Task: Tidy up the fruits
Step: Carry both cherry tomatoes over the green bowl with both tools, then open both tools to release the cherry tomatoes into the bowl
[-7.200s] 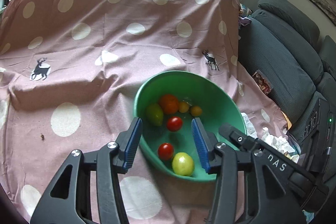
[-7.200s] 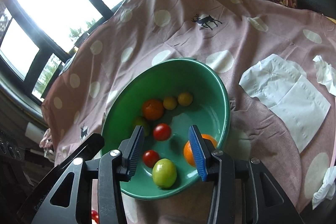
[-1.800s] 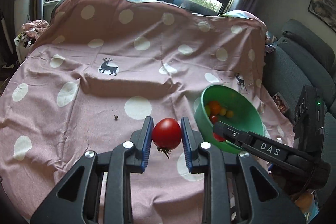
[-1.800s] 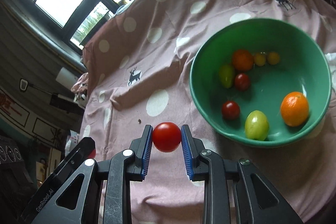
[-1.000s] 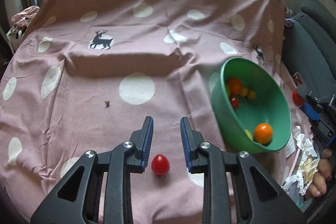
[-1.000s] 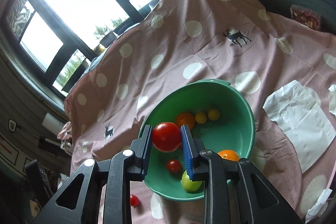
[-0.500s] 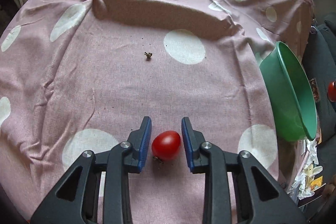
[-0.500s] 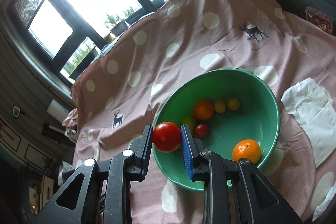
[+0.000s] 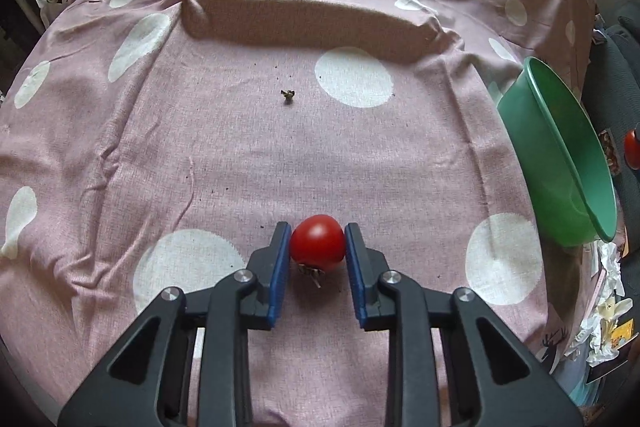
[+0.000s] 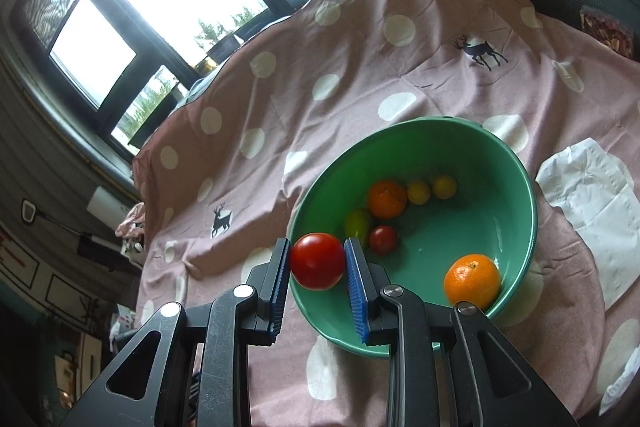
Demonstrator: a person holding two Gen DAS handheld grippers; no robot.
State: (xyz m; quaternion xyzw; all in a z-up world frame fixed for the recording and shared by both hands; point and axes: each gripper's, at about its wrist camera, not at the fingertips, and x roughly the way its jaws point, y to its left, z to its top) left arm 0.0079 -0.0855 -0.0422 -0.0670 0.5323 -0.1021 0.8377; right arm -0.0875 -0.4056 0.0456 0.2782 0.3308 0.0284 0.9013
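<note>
Jaws of left gripper (image 9: 318, 247) clamp a red tomato (image 9: 317, 243) resting on the polka-dot cloth (image 9: 240, 155), stem end toward the camera, well apart from the green bowl (image 9: 560, 163). Right gripper (image 10: 317, 261) jaws pinch a second tomato (image 10: 317, 260) over the bowl rim (image 10: 532, 211), apparently sorting tomatoes out from the citrus.

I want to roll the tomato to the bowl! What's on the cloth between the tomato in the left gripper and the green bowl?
Left wrist view: only pink dotted cloth lies between the tomato and the green bowl.
</note>
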